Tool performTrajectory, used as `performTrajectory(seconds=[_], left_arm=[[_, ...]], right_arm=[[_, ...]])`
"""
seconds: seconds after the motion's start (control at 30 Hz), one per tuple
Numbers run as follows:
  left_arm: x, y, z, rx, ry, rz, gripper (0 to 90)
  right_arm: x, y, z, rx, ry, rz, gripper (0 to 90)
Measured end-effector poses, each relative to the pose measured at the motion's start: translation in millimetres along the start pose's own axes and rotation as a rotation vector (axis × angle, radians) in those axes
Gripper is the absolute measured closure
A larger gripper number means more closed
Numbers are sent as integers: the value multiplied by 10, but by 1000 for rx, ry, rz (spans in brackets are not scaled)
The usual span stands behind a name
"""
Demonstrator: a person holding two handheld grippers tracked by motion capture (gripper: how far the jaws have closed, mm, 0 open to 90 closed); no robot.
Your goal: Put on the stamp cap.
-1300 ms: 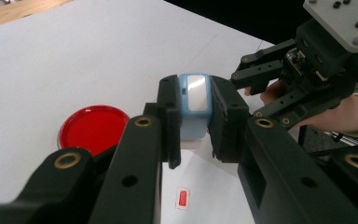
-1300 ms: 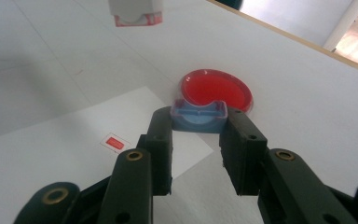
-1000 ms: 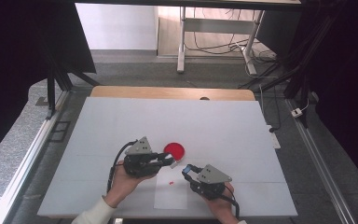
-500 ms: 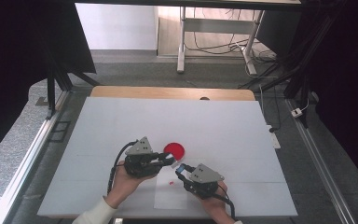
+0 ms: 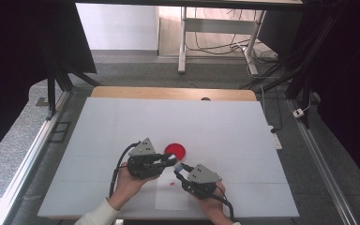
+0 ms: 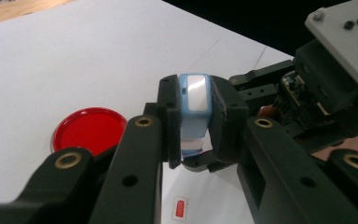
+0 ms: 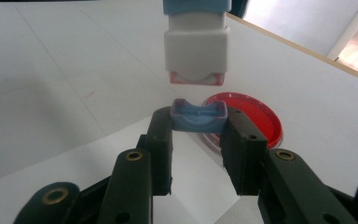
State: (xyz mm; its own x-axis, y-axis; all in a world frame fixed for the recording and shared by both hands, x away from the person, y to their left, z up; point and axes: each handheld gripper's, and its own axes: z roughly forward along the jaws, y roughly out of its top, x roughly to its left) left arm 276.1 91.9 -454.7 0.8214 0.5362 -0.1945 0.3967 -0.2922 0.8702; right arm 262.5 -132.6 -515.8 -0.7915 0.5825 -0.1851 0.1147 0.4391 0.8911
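At the table's near edge, the left gripper is clamped on the blue-and-white stamp, just beside the red pad; the right gripper has edged in toward it, jaws shut on the blue cap, now just below the stamp face, not touching, so recapping looks next

two grippers are counted: a left gripper and a right gripper. one stamp is seen, blue and white, and one blue cap, apart from it. one red dish is counted on the table. one sheet of paper is laid there, and one small red mark is printed on it. two hands are seen, a left hand and a right hand.
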Motion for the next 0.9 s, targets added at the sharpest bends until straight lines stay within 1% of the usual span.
performTrajectory(seconds=[0.07, 0.27, 0.53, 0.77, 0.9], left_arm=[[6, -5, 5, -1, 5, -3, 759], [12, -12, 19, -10, -3, -15, 759], [-1, -14, 40, -8, -4, -12, 759], [1, -26, 58, -6, 1, -13, 759], [-1, -31, 65, -4, 3, -11, 759]], right_arm=[[9, 8, 5, -4, -3, 4, 645], [9, 11, 4, -13, -15, 11, 645], [22, 13, 9, -22, -17, 14, 644], [23, 12, 4, -35, -31, 28, 644], [27, 9, 5, -34, -32, 24, 644]])
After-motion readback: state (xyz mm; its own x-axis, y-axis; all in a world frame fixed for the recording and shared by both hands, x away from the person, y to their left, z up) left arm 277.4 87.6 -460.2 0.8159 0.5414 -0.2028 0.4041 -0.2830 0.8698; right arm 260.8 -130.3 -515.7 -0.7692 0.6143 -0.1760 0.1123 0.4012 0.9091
